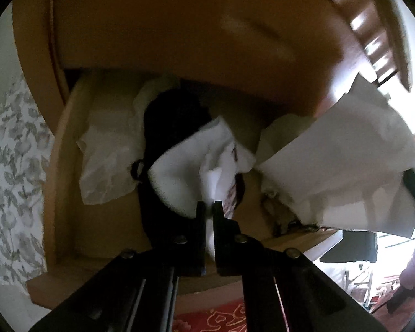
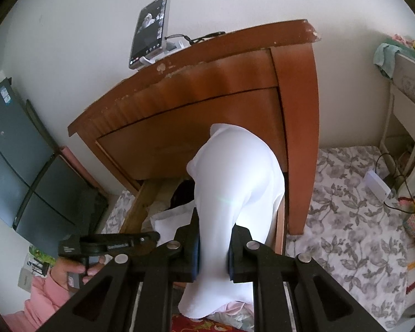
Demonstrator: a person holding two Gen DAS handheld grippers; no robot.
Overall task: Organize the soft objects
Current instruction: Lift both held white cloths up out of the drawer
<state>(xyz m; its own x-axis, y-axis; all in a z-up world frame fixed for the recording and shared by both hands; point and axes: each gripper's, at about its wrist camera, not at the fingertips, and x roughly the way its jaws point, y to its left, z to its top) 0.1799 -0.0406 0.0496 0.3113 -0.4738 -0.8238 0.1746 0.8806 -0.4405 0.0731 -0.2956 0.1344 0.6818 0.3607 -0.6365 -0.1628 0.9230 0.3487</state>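
White cloth [image 2: 235,191] hangs through the right gripper [image 2: 213,251], whose two fingers [image 2: 189,249] pinch it from both sides; one end rises ahead of the fingers toward the wooden cabinet [image 2: 207,105], the other end drops behind them. The same cloth shows at the right side of the left wrist view, spread wide over the corner of the open drawer [image 1: 66,144].

The left gripper [image 1: 209,207] is pressed nearly together on a fold of a white sock [image 1: 191,166] — the fabric bunches just in front of the fingertips [image 1: 199,213] and a strip of it passes between them. Under this sock, inside the drawer, lies a black garment [image 1: 168,113], and left of the fingers a thin pale cloth [image 1: 110,149] rests on the drawer bottom.

In the right wrist view a hand [image 2: 74,271] in a pink sleeve [image 2: 38,296] holds the left gripper's handle, left of the right fingers. A phone [image 2: 149,30] stands on top of the cabinet — far ahead of the fingers. A flowered sheet [image 2: 351,215] lies to the right.
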